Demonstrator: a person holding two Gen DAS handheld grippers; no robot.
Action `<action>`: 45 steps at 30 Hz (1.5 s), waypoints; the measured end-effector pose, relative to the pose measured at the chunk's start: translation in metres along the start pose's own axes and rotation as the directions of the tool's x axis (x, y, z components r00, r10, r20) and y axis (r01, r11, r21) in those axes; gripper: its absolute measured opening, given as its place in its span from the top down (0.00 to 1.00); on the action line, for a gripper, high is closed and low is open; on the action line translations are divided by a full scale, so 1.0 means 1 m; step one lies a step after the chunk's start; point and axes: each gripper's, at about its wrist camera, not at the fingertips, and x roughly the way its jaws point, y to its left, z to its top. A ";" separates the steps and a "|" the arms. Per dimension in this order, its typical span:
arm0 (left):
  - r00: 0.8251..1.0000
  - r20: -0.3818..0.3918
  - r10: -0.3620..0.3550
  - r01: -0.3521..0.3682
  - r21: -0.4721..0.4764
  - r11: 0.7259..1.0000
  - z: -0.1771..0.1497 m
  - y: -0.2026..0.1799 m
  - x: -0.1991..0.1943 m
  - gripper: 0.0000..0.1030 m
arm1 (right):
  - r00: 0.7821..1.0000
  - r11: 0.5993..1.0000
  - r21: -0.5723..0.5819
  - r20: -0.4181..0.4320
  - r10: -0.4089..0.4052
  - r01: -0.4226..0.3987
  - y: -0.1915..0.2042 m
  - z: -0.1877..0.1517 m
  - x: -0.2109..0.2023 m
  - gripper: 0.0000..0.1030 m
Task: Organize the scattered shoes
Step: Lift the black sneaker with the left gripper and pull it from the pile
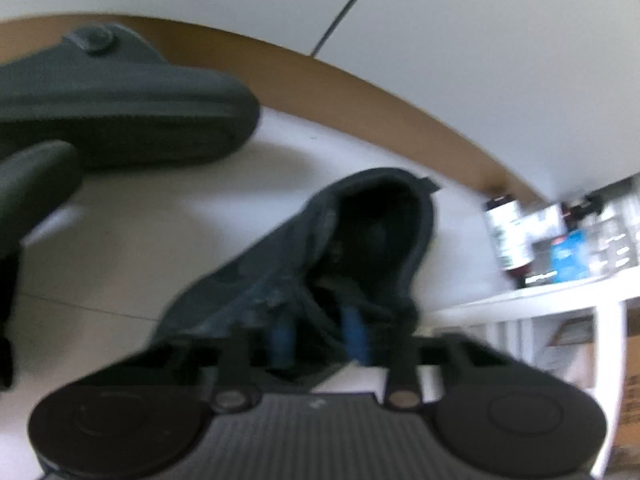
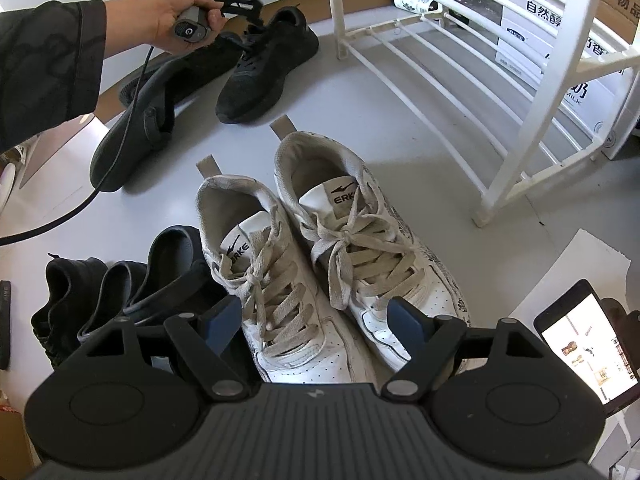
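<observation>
In the left wrist view my left gripper (image 1: 318, 338) is shut on the laces and tongue of a black sneaker (image 1: 360, 232), its blue pads buried in the fabric. The picture is blurred. The right wrist view shows the same gripper (image 2: 256, 26) in a person's hand (image 2: 180, 16), at the collar of that sneaker (image 2: 264, 68). My right gripper (image 2: 316, 320) stands open over the toes of a pair of white lace-up sneakers (image 2: 360, 240), touching neither. A black clog (image 2: 132, 128) lies left of the black sneaker.
A white wire shoe rack (image 2: 460, 80) stands at the right, with cartons (image 2: 532, 32) and a bottle (image 2: 416, 0) behind it. Dark slippers (image 2: 168, 272) and another black sneaker (image 2: 64, 292) lie at lower left. A lit phone (image 2: 584, 340) is at lower right. A cable (image 2: 120, 152) trails over the clog.
</observation>
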 end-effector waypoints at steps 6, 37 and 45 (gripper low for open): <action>0.998 0.008 0.054 -0.055 0.146 0.988 0.000 -0.008 -0.020 0.99 | 1.000 1.000 0.000 0.013 0.015 -0.015 0.002 0.000 -0.001 0.18; 0.982 -0.082 0.170 -0.157 0.149 0.976 0.004 0.000 -0.005 0.99 | 0.999 0.999 -0.017 0.025 0.044 -0.044 0.022 0.002 0.003 0.18; 0.984 -0.051 0.168 -0.148 0.272 0.951 0.001 -0.015 -0.029 1.00 | 0.997 0.998 -0.004 0.046 0.059 -0.059 0.026 0.005 0.001 0.18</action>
